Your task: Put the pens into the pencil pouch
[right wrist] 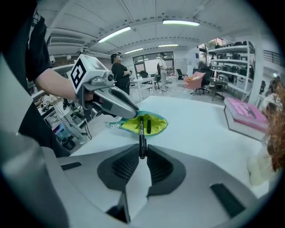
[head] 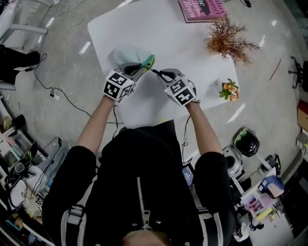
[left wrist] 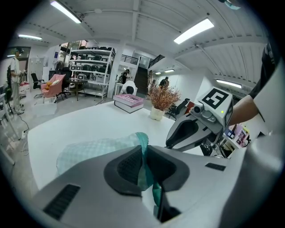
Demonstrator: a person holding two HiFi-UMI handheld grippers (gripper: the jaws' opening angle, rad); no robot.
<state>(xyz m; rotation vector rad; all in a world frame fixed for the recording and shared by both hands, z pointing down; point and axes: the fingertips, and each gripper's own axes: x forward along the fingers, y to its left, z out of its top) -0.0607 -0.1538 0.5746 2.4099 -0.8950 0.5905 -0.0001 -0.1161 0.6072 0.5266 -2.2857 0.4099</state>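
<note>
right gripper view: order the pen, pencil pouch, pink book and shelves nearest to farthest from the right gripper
1. pen, clamped between the jaws of the right gripper
2. pencil pouch, just ahead, mouth open
3. pink book, on the table at right
4. shelves, far background, upper right

White table [head: 192, 62] carrying a few things, pink book [head: 202, 8] lying at its far edge, brown dried plant [head: 228, 41] standing near the book, small orange-flowered pot [head: 230, 90] sitting by the right edge, pale green pouch [head: 124, 54] resting toward the left.
</note>
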